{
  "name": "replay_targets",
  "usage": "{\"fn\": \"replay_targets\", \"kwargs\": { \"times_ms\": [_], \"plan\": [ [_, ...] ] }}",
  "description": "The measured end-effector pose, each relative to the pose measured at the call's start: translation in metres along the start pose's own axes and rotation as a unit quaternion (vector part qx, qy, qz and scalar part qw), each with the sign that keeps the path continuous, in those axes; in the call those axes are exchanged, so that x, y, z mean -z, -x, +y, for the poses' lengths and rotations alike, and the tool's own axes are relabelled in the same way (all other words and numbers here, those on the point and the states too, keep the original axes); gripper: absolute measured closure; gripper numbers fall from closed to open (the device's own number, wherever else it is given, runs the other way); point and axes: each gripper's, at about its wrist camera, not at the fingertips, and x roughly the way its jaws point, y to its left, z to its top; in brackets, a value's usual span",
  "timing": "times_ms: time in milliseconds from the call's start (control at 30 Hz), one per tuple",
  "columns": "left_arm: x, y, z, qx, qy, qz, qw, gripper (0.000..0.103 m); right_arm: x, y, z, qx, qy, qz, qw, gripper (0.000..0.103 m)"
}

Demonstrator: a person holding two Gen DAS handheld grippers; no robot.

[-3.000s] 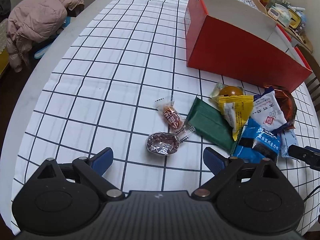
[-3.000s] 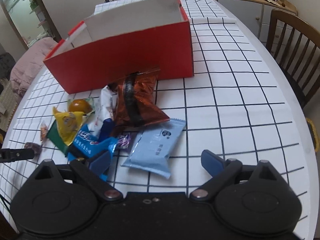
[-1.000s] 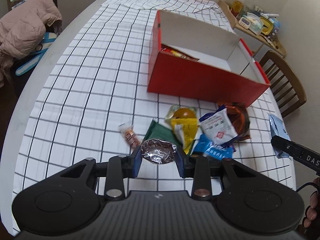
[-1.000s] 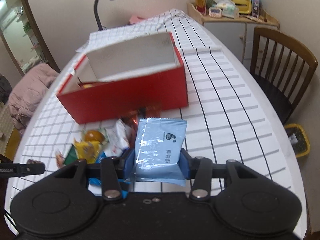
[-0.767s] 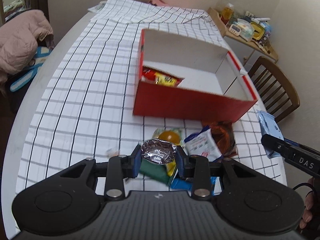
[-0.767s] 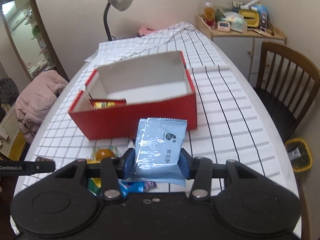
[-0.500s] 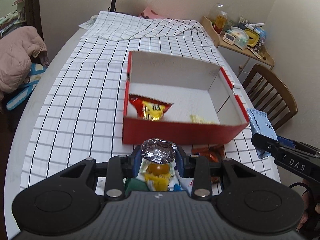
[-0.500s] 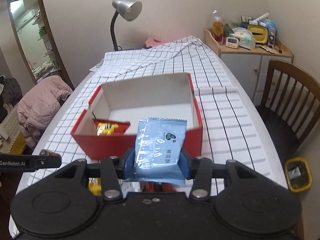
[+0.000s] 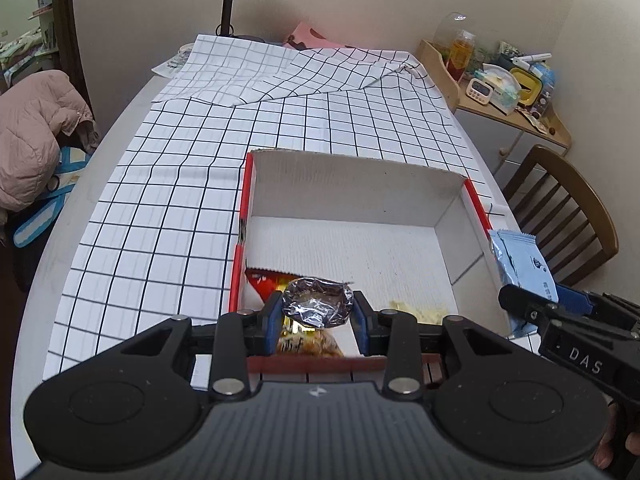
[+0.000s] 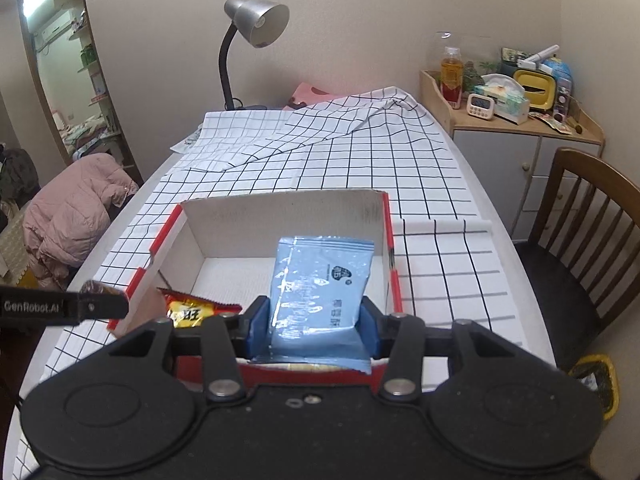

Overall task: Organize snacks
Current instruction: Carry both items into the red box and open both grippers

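Gripping crinkled foil snack [image 9: 318, 301]: left tongs [image 9: 316, 314]. Right tongs [image 10: 312, 320] clamp flat glossy blue packet [image 10: 320, 280]. Only left view shows yellow crumbs [image 9: 416, 312] in red cardboard box [image 9: 246, 184].

Table covering: a white tablecloth [image 10: 420, 168] with a black grid lay over the table, rumpled and folded back at the far end.
Lamp: a grey gooseneck desk lamp [image 10: 256, 24] stood at the far end of the table, shade tilted down.
Jacket: a pink padded jacket [image 10: 72, 212] was draped beside the table's left edge.
Chair: a dark wooden chair [image 10: 580, 236] with a slatted back stood at the table's right side.
Cabinet: a grey cabinet [image 10: 520, 160] with a wooden top stood against the far wall.
Cabinet top: a bottle of orange liquid [image 10: 451, 70], a small white timer [image 10: 479, 105] and a yellow box [image 10: 534, 86] stood among clutter.
Floor: a yellow bin [image 10: 596, 380] sat beside the chair.
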Motion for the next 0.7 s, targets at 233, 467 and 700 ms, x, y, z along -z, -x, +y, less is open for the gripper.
{"fn": "replay_targets", "kwargs": {
  "times_ms": [233, 467, 700],
  "plan": [
    [-0.017, -0.035, -0.003, -0.006, 0.007, 0.024, 0.9997, 0.069, -0.012, -0.037, -0.005, -0.006, 0.010, 0.032, 0.999, 0.057],
    [-0.025, -0.067, -0.006, -0.024, 0.004, 0.046, 0.9986, 0.069, -0.012, -0.073, -0.001, -0.011, 0.035, 0.074, 0.997, 0.057],
    [-0.024, -0.089, -0.009, -0.034, -0.006, 0.070, 0.9969, 0.069, -0.007, -0.099, 0.006, -0.025, 0.055, 0.115, 0.992, 0.057]
  ]
}}
